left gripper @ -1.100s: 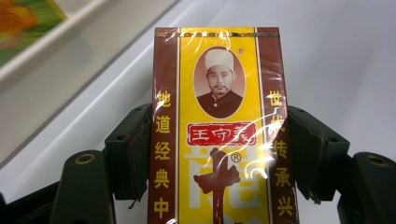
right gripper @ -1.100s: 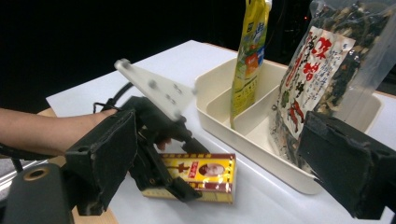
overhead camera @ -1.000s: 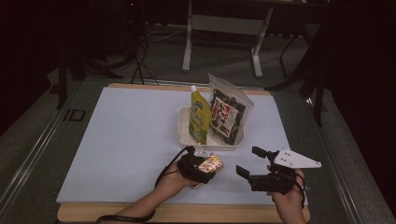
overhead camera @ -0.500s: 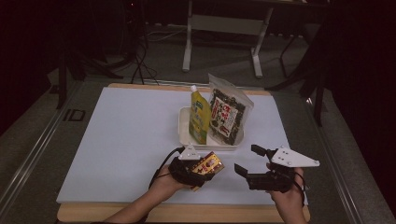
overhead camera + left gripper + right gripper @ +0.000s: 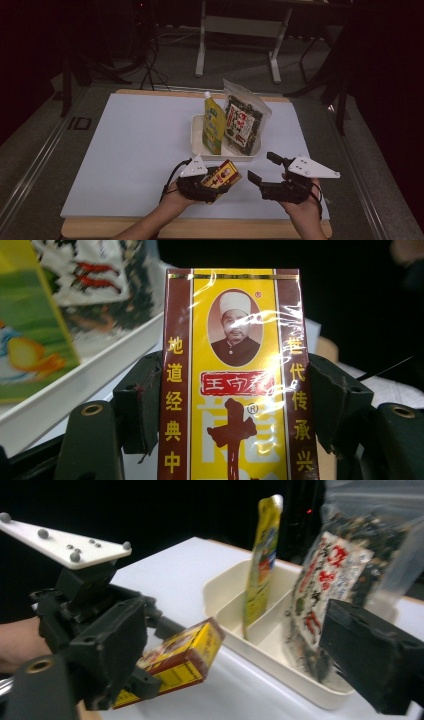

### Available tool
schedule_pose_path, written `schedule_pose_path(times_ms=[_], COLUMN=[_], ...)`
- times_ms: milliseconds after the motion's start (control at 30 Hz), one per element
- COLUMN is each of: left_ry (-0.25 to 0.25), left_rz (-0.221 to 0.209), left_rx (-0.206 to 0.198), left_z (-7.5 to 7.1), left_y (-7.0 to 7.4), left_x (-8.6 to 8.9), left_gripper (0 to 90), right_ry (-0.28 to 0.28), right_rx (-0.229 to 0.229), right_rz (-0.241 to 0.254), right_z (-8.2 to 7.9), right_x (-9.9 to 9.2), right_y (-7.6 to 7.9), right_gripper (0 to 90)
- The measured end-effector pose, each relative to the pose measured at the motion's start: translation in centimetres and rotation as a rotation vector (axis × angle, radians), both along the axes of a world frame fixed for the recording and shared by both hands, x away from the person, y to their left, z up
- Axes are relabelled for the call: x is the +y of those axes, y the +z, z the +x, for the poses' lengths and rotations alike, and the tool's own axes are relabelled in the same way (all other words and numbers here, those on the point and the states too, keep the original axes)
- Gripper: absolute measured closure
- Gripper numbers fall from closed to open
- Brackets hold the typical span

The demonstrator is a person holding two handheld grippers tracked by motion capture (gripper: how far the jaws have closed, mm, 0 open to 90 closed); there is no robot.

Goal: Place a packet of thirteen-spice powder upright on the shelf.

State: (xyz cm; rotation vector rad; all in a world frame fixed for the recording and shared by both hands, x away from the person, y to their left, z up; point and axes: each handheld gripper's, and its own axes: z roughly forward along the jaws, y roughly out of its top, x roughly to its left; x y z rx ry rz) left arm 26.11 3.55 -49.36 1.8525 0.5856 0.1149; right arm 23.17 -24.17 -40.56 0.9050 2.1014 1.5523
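Right now the left gripper (image 5: 212, 181) holds a yellow and red box (image 5: 221, 176) between its jaws, gripped tight on its two long sides. The box is off the table (image 5: 125, 150), low at about 6 o'clock on it, with the free end pointing to about 2 o'clock, at the tray (image 5: 197, 135). The tray sits at about 1 o'clock from the box and holds a yellow pouch (image 5: 213, 122) and a dark snack bag (image 5: 242, 122), both standing up.

The right gripper (image 5: 260, 167) is at 3 o'clock from the box, jaws wide apart with nothing in them.

The box looks light and stiff, like thin card. Its shiny wrap (image 5: 235, 365) may be slippery. Holding the two long sides near the middle looks best. Squeezing too hard could dent it.
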Motion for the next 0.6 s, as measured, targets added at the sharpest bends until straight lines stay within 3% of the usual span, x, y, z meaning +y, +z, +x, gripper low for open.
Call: schedule_pose_path(times_ms=[267, 367, 467, 533, 600], left_ry=[0.014, 0.023, 0.036, 0.036, 0.052], left_rz=[-0.08, -0.11, -0.148, -0.148, -0.183], left_rx=[-0.053, -0.095, -0.117, -0.117, -0.148], left_z=[-0.3, -0.6, -0.7, -0.7, -0.8], left_y=[-0.1, -0.2, -0.3, -0.3, -0.2], left_x=[0.3, 0.5, 0.6, 0.6, 0.7], left_gripper=[31.7, 31.7, 31.7, 31.7, 31.6], right_ry=[0.04, 0.063, 0.058, 0.065, 0.071], right_rx=[-0.036, -0.036, -0.003, 0.007, 0.012], right_rz=[-0.029, -0.03, -0.017, -0.011, 0.008], right_z=[-0.6, -0.8, -0.9, -0.9, -1.0], right_x=[1.2, 1.6, 2.0, 2.1, 2.4], right_y=[0.2, 0.2, 0.2, 0.2, 0.3], right_gripper=[14.8, 16.9, 17.7, 17.7, 28.9])
